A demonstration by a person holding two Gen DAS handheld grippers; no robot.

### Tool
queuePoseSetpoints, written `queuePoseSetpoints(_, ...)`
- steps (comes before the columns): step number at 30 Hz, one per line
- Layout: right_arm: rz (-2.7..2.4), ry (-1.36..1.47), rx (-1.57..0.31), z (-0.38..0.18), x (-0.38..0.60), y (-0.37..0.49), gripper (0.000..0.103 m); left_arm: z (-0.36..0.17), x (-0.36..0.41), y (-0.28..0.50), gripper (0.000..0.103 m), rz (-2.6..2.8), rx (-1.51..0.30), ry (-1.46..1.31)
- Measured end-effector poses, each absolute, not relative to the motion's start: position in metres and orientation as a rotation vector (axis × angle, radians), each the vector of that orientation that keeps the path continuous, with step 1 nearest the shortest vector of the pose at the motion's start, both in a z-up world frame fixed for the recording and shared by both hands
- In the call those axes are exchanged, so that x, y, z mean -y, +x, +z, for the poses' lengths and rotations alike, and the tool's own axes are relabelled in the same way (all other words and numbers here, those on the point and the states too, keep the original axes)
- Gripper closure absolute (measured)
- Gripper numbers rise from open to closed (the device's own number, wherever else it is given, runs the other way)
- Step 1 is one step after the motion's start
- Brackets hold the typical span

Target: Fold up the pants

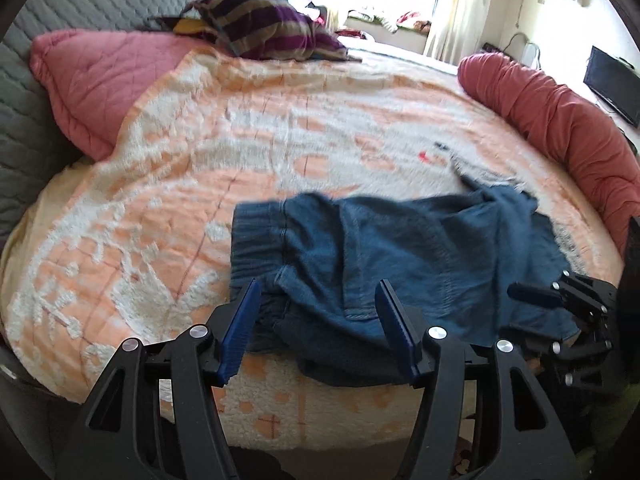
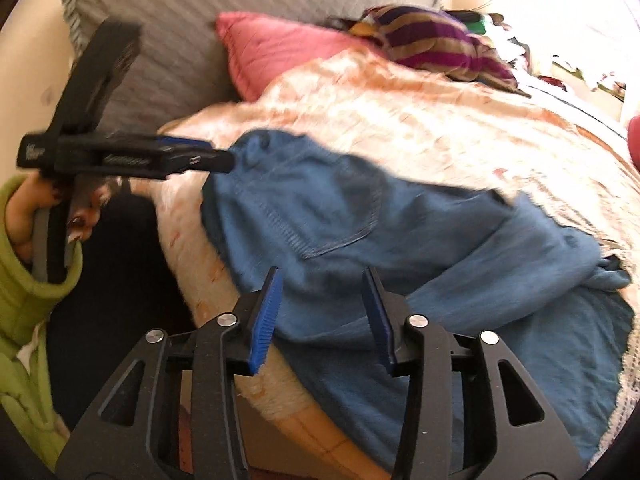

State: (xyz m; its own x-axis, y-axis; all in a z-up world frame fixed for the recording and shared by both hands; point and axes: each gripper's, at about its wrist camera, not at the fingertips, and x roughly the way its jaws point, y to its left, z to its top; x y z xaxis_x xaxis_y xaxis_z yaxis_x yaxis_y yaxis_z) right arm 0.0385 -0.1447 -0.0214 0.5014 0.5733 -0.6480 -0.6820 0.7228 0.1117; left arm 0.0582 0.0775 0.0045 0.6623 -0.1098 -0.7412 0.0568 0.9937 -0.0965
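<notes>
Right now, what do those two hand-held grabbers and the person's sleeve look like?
Both are black plastic frames with cut-out slots and silver rivets. The left gripper and right gripper each end in two flat fingers with ribbed blue pads. The left one has a grey handle. The sleeve is padded and lime green.

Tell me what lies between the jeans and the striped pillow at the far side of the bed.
Only bare orange-and-white blanket lies between the jeans and the striped pillow. The left wrist view shows this best.
</notes>
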Motion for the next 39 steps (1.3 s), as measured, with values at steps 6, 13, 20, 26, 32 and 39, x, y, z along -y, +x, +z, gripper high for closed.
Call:
queuePoseSetpoints(6,0.676,-0.083,-0.675,-0.004,0.178,0.047,0.056,0.024,-0.06,0.052,0.037,-0.136,-0.793,-0.055)
queuePoseSetpoints(13,0.553,-0.023,-0.629,0.01,0.216,0.063,0.044,0.022,-0.022,0.055,0.033,-0.239,-0.815,-0.024)
queuePoseSetpoints(20,0.443,0.022,-0.629,0.013,0.254,0.079,0.037,0.0,0.027,0.065,0.033,-0.413,-0.885,-0.043)
queuePoseSetpoints(26,0.378,0.041,-0.688,0.015,0.273,0.115,0.031,-0.022,0.064,0.081,0.035,-0.519,-0.964,-0.069)
queuePoseSetpoints(32,0.368,-0.053,-0.807,0.013,0.252,0.174,0.027,-0.044,0.085,0.115,0.036,-0.539,-1.041,-0.037)
queuePoseSetpoints(39,0.339,-0.1,-0.931,-0.003,0.212,0.248,0.026,-0.05,0.088,0.132,0.072,-0.585,-0.99,-0.082)
